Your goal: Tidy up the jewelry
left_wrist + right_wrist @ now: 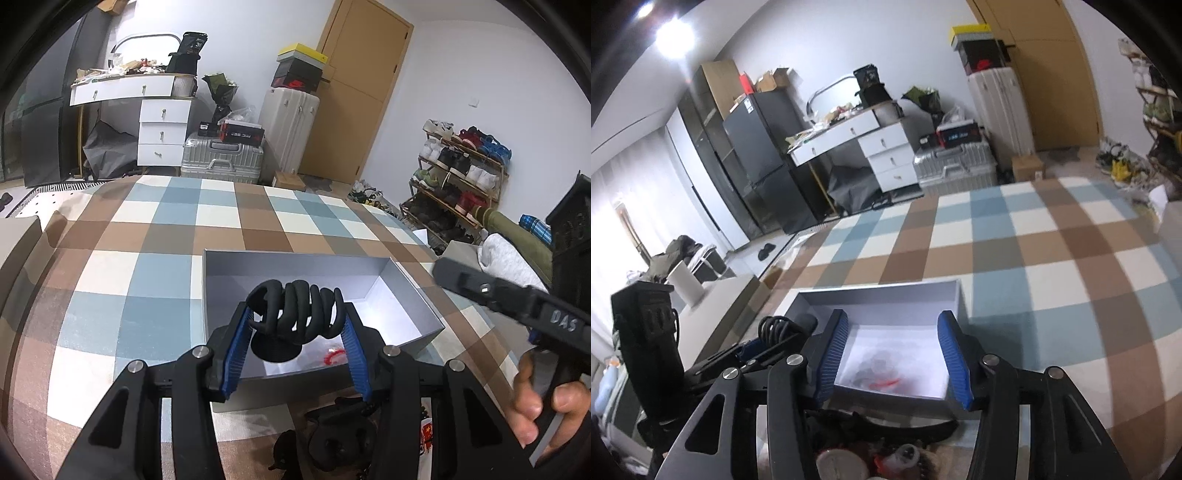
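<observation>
The left gripper (295,325) is clamped on the black claw clip (295,310), above the grey box (229,266). Lower it gently, then release (right gripper (892,354) waits apart over the box).

One grey box (229,273), one black spiral stand (295,314), two suitcases (221,158).

the left gripper (297,354) has matte black linkage arms with round silver screws and ribbed blue pads (232,358) on its fingers. the right gripper (892,356) is built the same; from the left wrist view, at 3 o'clock, its black body bears pale "das" lettering above a bare-skinned right hand (543,410).
</observation>
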Tool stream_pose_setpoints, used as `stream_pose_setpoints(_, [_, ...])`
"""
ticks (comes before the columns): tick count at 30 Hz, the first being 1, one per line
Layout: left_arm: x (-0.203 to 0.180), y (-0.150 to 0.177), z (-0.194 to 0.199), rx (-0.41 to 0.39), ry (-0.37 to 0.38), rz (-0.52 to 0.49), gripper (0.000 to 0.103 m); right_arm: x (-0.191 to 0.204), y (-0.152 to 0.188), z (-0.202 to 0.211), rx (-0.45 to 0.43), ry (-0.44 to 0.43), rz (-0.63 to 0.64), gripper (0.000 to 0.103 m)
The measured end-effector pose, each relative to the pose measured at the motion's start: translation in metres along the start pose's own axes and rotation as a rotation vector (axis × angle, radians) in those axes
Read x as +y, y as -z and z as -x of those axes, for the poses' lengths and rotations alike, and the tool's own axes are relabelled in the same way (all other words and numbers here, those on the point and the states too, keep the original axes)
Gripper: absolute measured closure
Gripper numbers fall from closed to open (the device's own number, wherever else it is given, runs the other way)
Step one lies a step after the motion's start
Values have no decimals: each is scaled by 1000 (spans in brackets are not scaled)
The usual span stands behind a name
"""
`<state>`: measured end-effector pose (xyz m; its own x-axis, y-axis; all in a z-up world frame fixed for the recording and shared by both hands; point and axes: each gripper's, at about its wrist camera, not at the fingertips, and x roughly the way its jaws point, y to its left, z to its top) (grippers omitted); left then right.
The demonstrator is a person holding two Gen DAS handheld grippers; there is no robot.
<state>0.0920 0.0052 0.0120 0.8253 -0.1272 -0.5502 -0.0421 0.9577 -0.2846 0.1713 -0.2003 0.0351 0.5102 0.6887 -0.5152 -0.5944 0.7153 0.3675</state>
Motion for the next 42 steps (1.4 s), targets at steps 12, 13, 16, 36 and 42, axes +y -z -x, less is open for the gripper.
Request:
stream_pose_setpoints(12, [-10, 3, 8, 7, 32, -34, 17, -15, 20, 30, 15, 44, -16, 10])
stream_pose_setpoints(13, [-10, 4, 10, 12, 34, -31, 14, -16, 24, 31, 31, 52, -15, 7])
stream_pose_setpoints(16, [-15, 7, 23, 17, 30, -44, 2, -18, 36, 34, 61, 87, -3, 5])
stream_pose_setpoints(36, [6, 49, 46, 119, -141, -61, 1, 0, 78, 12, 285, 180, 196, 0])
stream_pose_setpoints(42, [2, 56, 49, 126, -123, -87, 1, 10, 87, 8, 316, 206, 275, 0])
